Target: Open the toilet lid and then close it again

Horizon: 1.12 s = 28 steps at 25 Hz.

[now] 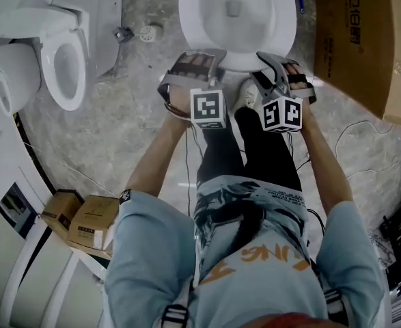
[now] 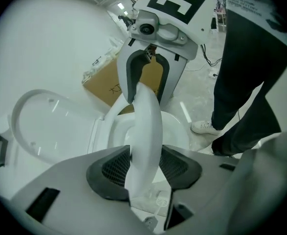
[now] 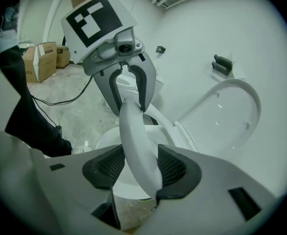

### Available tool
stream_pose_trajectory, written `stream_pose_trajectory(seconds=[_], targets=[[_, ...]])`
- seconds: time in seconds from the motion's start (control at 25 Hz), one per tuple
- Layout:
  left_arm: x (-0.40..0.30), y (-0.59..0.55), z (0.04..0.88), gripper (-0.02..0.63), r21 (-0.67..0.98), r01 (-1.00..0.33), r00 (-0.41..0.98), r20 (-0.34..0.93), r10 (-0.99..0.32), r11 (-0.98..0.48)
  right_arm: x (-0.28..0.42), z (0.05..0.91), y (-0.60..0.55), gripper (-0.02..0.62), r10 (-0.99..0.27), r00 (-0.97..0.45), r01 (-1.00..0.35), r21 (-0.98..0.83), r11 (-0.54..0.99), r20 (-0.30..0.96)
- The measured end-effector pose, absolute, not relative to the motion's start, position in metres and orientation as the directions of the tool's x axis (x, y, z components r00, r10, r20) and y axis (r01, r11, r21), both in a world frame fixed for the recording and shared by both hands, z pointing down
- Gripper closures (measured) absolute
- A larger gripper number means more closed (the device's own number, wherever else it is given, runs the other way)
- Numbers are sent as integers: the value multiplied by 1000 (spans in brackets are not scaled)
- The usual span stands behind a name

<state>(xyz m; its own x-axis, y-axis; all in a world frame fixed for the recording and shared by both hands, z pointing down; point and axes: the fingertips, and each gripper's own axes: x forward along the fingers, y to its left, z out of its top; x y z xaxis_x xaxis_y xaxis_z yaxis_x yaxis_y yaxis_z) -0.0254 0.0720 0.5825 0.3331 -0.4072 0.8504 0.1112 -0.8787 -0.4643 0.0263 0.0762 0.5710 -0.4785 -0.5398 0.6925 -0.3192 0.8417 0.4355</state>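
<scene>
1. Below the person, the white ceramic toilet bowl point(image 1: 190, 12) stands open, and its drain hole shows at the bottom.
2. Behind it, the white oval plastic lid point(image 3: 226, 116) stands raised.
3. The left gripper point(image 2: 144, 168) and the right gripper point(image 3: 142, 168) point forward and down, side by side. Each one has its jaws half closed, clamped on the front of the white curved seat ring point(image 2: 145, 126), which is held above the bowl.
</scene>
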Motion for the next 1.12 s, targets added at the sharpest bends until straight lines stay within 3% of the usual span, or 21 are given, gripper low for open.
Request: stream_pose_trajectory(seconds=[0.24,0.6,0.88,1.12], targets=[[-21,46,527,413,-503,9,353,810,-467,-865,33,514,51,396,-618,-474,-375,491,786,627],[-17,-8,454,411,-480,-229,362,766,-532,-847,45,440,-2,397,-674,-479,-509,448,736,563],[-13,-58,406,411,-474,-373,367,714,-596,-798,54,390,-50,397,-731,-454,-539,496,681,510],[-10,-107,372,416,-464,-443,397,666,-632,-767,58,356,-98,403,-775,-418,-601,495,627,474]])
